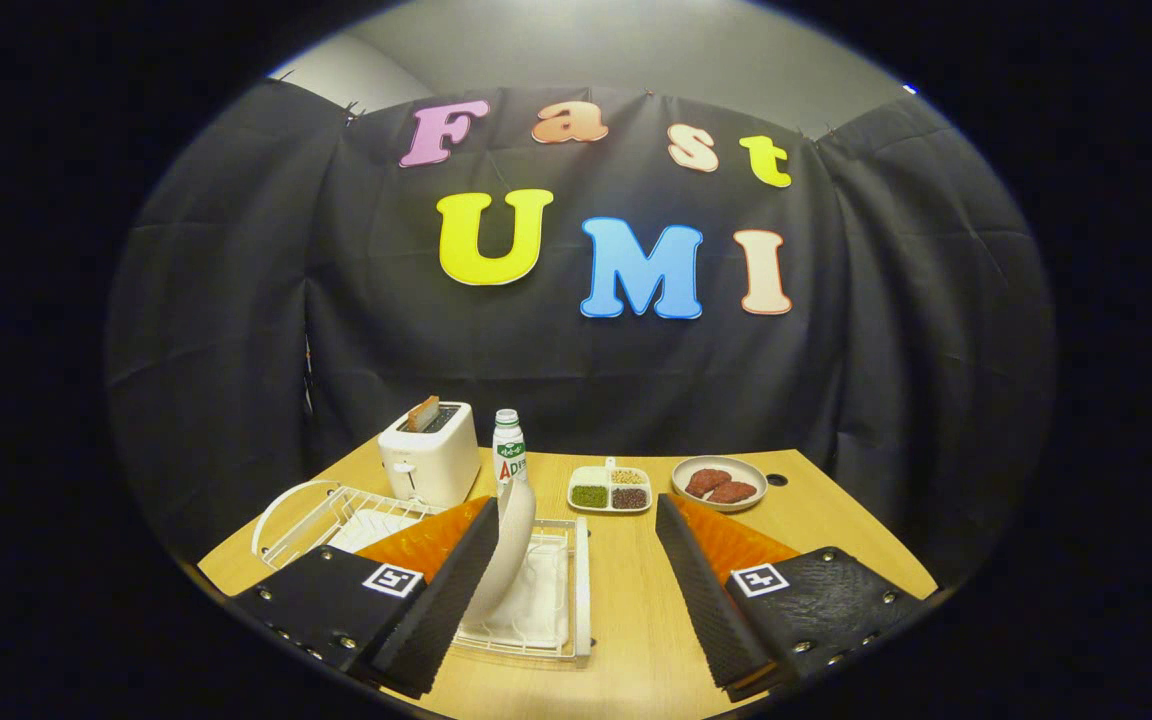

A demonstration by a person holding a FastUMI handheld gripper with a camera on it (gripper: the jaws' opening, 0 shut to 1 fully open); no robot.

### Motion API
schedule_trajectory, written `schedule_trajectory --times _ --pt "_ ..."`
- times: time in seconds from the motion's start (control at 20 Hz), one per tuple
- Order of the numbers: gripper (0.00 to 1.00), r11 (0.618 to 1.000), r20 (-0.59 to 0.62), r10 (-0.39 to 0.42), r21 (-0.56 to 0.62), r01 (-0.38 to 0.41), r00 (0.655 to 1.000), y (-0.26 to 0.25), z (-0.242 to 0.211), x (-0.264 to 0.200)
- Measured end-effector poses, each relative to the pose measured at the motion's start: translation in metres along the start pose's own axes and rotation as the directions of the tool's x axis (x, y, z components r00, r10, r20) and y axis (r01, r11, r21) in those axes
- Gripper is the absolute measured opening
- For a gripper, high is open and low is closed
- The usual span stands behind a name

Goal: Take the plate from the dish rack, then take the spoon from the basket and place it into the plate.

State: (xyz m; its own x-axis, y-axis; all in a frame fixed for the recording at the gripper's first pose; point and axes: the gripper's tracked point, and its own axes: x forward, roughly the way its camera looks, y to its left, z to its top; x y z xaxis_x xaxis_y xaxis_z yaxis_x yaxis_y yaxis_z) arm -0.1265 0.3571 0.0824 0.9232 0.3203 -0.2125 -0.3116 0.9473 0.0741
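A white plate (513,548) stands on edge in the white wire dish rack (568,600) on the wooden table. My gripper (576,512) is open, and the plate sits between its fingers, close against the inner pad of the left finger (446,590). The right finger (701,580) is well apart from the plate, over bare table. A white wire basket (308,510) sits beyond the left finger, to the left of the rack. Something pale lies inside it, partly hidden by the finger, and I cannot make out the spoon.
A white toaster (431,455) with a slice of bread stands behind the basket, with a small white bottle (509,448) beside it. Farther back are a divided dish of grains (610,489) and a plate with two brown patties (719,482). Black cloth walls close off the table.
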Motion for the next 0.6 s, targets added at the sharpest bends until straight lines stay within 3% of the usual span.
schedule_trajectory --times 0.45,0.5,0.6 --pt "0.96 0.996 -0.184 -0.086 -0.053 0.077 0.979 0.038 -0.054 0.076" --pt "0.87 0.996 -0.201 -0.085 -0.057 0.075 0.976 0.042 -0.06 0.081" --pt "0.83 0.995 -0.228 -0.089 -0.056 0.078 0.97 0.048 -0.069 0.092"
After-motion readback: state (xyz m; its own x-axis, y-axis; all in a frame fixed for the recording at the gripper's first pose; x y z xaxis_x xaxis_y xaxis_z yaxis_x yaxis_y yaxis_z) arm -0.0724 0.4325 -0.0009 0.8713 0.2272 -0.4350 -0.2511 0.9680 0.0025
